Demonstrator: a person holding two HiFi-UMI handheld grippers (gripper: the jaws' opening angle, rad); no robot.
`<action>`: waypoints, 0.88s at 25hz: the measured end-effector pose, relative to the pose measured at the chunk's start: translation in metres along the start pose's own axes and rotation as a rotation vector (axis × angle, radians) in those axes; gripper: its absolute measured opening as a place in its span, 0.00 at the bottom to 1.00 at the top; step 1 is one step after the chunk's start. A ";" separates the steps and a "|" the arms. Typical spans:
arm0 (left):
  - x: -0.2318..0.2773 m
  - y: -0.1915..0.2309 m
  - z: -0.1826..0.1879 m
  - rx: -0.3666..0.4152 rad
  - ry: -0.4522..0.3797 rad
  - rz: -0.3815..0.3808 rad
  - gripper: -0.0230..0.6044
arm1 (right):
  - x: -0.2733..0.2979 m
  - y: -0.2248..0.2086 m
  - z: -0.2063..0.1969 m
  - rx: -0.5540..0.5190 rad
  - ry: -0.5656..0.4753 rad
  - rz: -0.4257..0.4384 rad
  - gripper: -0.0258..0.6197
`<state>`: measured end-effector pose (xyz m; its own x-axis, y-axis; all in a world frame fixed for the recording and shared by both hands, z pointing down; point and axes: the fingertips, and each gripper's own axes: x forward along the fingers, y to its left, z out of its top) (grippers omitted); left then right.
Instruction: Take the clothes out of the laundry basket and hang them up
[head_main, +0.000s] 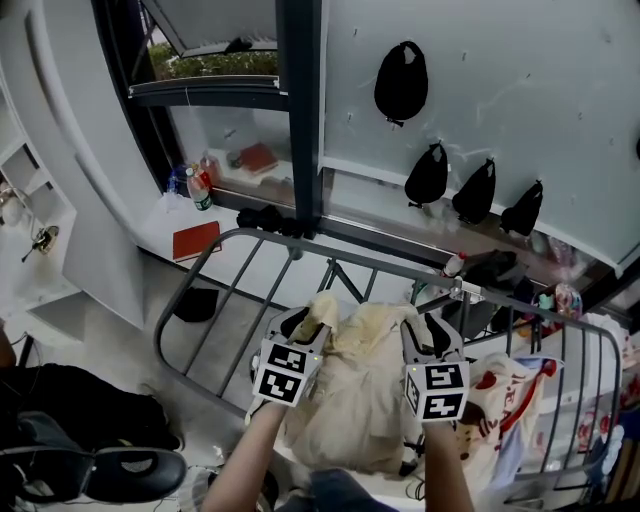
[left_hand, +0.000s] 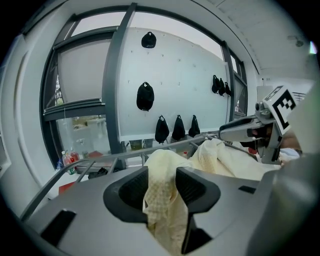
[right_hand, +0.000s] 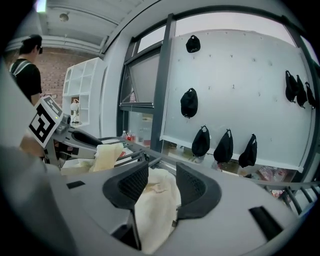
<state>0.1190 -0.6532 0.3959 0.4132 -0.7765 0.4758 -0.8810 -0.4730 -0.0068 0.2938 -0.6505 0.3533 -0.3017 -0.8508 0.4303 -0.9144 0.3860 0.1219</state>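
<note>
On top of the grey drying rack (head_main: 200, 262), a cream garment (head_main: 350, 390) lies bunched over the bars, its bulk hanging down toward the person's side. Two upper folds of it rise into the grippers.

The left gripper (head_main: 305, 325) stands at the garment's left fold. Its own view shows its jaws spread apart, with a checked, waffle-textured strip of the cream cloth hanging loose between the dark pads. There is a gap on the cloth's left side, so the pads do not press it. The right gripper (head_main: 432, 335) stands at the right fold. Its jaws are likewise apart, with a smooth lump of the same cloth lying between them unclamped. Each gripper's marker cube faces the head camera, just below the jaws.

To the right, further along the rack, hangs a white garment with red print (head_main: 500, 395), with more coloured laundry beyond it.

Behind the rack runs a dark window frame (head_main: 300, 110) beside a white wall panel (head_main: 560, 90). Several black caps (head_main: 401, 82) hang on the panel, one high and a row lower down. On the sill to the left lie a red book (head_main: 196, 240) and some bottles (head_main: 200, 188). A black chair (head_main: 110, 470) sits at the lower left of the head view.

In the right gripper view, a person in a black shirt (right_hand: 27, 70) stands at the far left, near white shelves (right_hand: 82, 95).
</note>
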 end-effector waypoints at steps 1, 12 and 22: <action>-0.001 0.000 -0.001 -0.004 0.000 0.000 0.33 | 0.000 -0.001 0.000 0.002 0.002 -0.005 0.30; -0.028 -0.001 0.011 -0.024 -0.062 0.012 0.36 | -0.025 0.000 0.018 0.035 -0.079 -0.021 0.33; -0.095 -0.019 0.059 -0.020 -0.242 0.016 0.35 | -0.093 0.021 0.056 0.055 -0.242 0.007 0.31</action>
<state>0.1099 -0.5952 0.2989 0.4400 -0.8620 0.2516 -0.8914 -0.4533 0.0060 0.2876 -0.5835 0.2662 -0.3576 -0.9114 0.2035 -0.9234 0.3776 0.0685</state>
